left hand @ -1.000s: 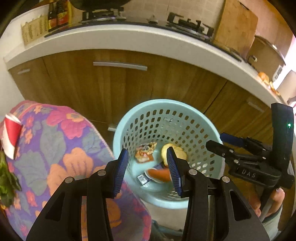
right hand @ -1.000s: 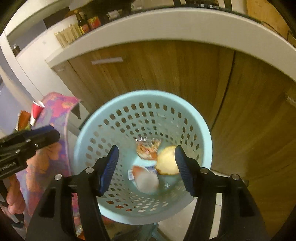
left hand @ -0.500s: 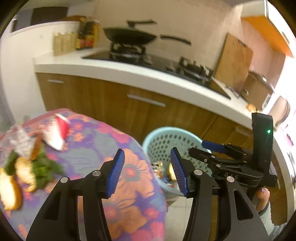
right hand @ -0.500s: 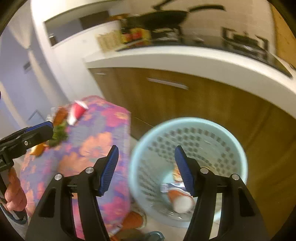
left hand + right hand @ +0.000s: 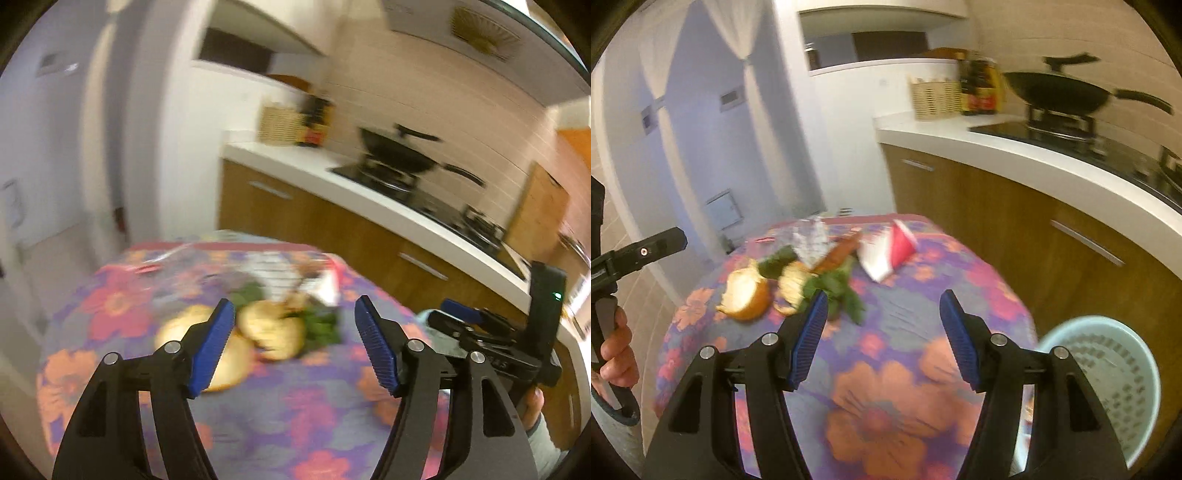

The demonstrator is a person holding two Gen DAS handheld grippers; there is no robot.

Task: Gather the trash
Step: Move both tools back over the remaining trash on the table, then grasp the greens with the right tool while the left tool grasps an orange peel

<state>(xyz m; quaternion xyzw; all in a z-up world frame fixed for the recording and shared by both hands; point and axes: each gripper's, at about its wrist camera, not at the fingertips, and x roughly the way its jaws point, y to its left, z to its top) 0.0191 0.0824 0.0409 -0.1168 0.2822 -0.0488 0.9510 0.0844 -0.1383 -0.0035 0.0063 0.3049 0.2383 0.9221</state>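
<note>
Trash is lying in a loose heap on the far side of the floral tabletop (image 5: 886,387), ahead of both claws; the left claw (image 5: 295,350) is opening its jaws with nothing between the blue ribbed pads, and the right claw (image 5: 882,336) is standing parted and empty too, so neither is carrying anything at this moment. Both are pointing down toward the heap, which I judge to be a fresh approach for another piece.

Just beyond the right claw's left pad the green leaves (image 5: 834,291) are spreading over the cloth; touching them, the torn bread pieces (image 5: 792,286) and a hollowed orange-brown peel or crust (image 5: 746,290) are sitting to the left; behind these a crumpled clear wrapper (image 5: 810,238) and a brownish strip (image 5: 838,253) are piled together; the red-and-white paper cup (image 5: 890,254), flattened on its side, is lying apart to the right. The things are probably clustered so that each claw can take one in turn.

The pale blue perforated basket (image 5: 1108,362) is standing on the floor just beside the tabletop's right edge, below the kitchen cabinets, likely kept near for short drops; its contents are hidden here.

Further out a wok (image 5: 1060,94) is resting on the stove, with dark bottles (image 5: 980,88) beside a woven holder (image 5: 934,98); their red labels are too blurred to read, and no other writing is legible.
</note>
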